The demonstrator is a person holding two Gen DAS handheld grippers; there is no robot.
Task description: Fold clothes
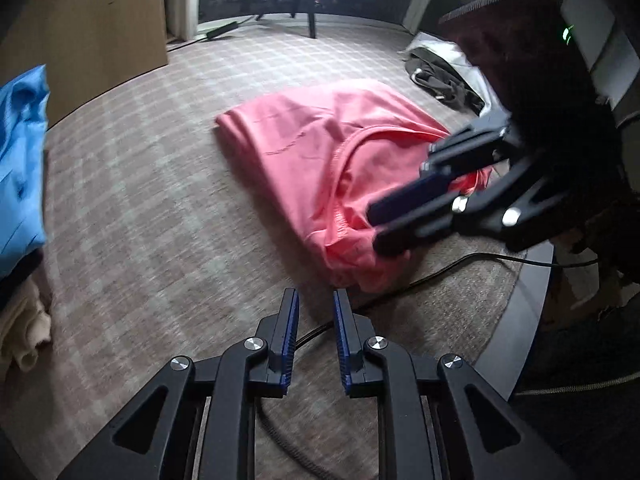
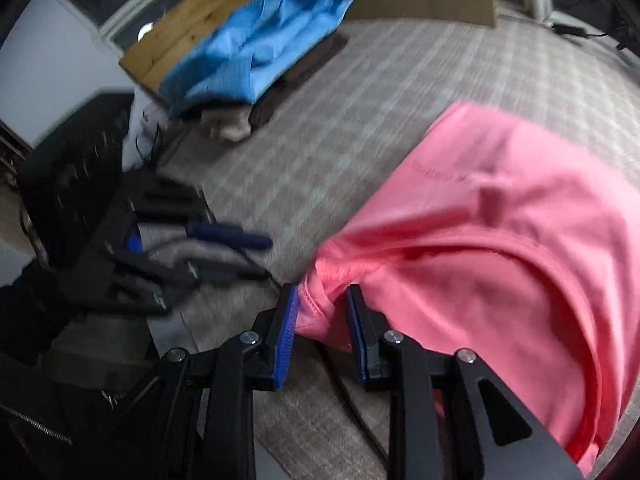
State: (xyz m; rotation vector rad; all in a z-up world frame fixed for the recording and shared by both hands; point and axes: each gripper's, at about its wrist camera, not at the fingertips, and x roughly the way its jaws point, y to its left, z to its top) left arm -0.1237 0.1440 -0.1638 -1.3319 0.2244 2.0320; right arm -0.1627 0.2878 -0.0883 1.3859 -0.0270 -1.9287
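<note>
A pink T-shirt (image 1: 320, 148) (image 2: 500, 240) lies folded on the checked carpet, its neckline showing. In the right wrist view my right gripper (image 2: 322, 288) is at the shirt's near corner. A bunched bit of pink hem sits between its blue pads, which stand slightly apart and do not visibly press it. The left wrist view shows the same gripper (image 1: 374, 226) coming in from the right over that corner. My left gripper (image 1: 316, 292) hovers over bare carpet just short of the shirt, open with nothing between its fingers. It shows blurred at the left (image 2: 262, 258) in the right wrist view.
A blue garment (image 1: 20, 160) (image 2: 260, 48) tops a stack of dark and beige clothes (image 2: 232, 124) at the left. Dark and white clothes (image 1: 440, 72) lie at the back right. A black cable (image 1: 440, 272) runs along the carpet by the shirt. A brown board (image 1: 88, 28) stands behind.
</note>
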